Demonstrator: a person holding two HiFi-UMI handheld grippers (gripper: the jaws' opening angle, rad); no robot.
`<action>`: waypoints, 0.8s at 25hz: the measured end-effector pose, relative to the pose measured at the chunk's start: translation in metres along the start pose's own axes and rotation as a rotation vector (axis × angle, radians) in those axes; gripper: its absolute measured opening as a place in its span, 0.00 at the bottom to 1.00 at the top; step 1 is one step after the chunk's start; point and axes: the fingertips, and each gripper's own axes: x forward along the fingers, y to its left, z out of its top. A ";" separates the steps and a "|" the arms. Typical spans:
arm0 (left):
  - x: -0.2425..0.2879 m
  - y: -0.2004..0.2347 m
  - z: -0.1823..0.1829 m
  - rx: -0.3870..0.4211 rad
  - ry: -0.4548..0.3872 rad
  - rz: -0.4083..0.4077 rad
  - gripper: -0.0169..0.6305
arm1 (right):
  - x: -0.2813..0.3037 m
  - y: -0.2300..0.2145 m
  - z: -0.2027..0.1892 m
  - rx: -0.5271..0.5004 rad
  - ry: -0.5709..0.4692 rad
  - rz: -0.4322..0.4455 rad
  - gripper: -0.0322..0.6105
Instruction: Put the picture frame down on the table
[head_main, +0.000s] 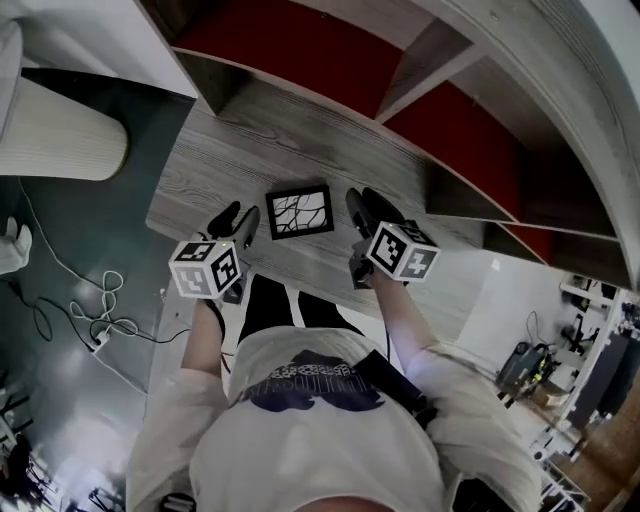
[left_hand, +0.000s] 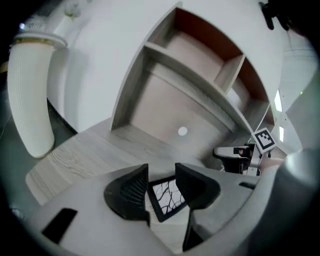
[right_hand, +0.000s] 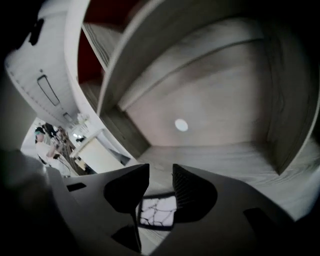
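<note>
A small black picture frame (head_main: 299, 211) with a white, black-veined picture lies flat on the grey wooden table (head_main: 215, 150), near its front edge. My left gripper (head_main: 238, 222) hovers just left of the frame, and my right gripper (head_main: 372, 207) just right of it; neither touches it. In the left gripper view the frame (left_hand: 167, 196) shows below the gap of the open left gripper (left_hand: 161, 175), with the right gripper (left_hand: 232, 155) beyond. The right gripper view shows the frame (right_hand: 156, 212) under the open right gripper (right_hand: 160, 175).
Behind the table rises a wooden shelf unit (head_main: 420, 60) with red back panels. A white ribbed cylinder (head_main: 60, 130) stands on the dark floor at the left, with cables (head_main: 90, 320) lying near it. The person's legs are at the table's front edge.
</note>
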 end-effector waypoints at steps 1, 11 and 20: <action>-0.012 -0.007 0.018 0.019 -0.065 -0.002 0.29 | -0.014 0.012 0.018 0.000 -0.071 0.041 0.26; -0.131 -0.087 0.123 0.256 -0.576 0.117 0.07 | -0.143 0.102 0.101 -0.373 -0.535 0.166 0.09; -0.190 -0.138 0.136 0.457 -0.848 0.247 0.04 | -0.200 0.133 0.115 -0.584 -0.744 0.194 0.05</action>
